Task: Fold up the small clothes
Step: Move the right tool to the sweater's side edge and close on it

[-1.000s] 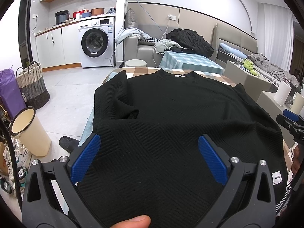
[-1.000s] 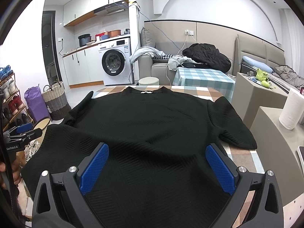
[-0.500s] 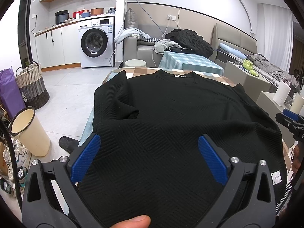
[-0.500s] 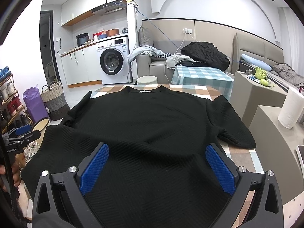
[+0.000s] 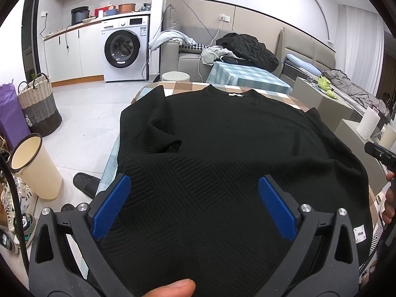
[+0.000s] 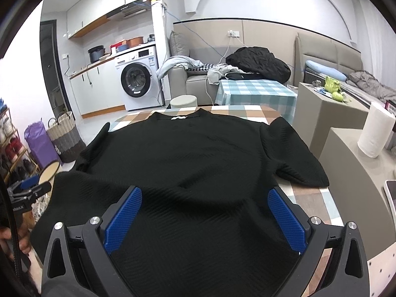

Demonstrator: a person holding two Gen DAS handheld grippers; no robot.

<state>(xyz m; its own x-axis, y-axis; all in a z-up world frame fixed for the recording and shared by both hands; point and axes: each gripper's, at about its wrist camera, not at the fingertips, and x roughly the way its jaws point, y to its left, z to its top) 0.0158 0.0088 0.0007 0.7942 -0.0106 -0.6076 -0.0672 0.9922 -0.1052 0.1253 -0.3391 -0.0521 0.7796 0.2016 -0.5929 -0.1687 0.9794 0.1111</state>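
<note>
The left gripper (image 5: 194, 208) has its blue pads spread wide and holds nothing; the right gripper (image 6: 204, 219) is equally wide and empty. Both hover over the near hem of the black sweater (image 5: 222, 153), which lies spread on the checked table (image 6: 247, 111), collar at the far end. Its left sleeve (image 5: 148, 133) is folded inward. The hem nearest the cameras is hidden behind the gripper frames. A small white label (image 5: 359, 232) carries text too small to read.

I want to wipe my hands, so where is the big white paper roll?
In the right wrist view, the paper towel roll stands upright on a grey counter at the far right, beside the table's black sweater.
</note>
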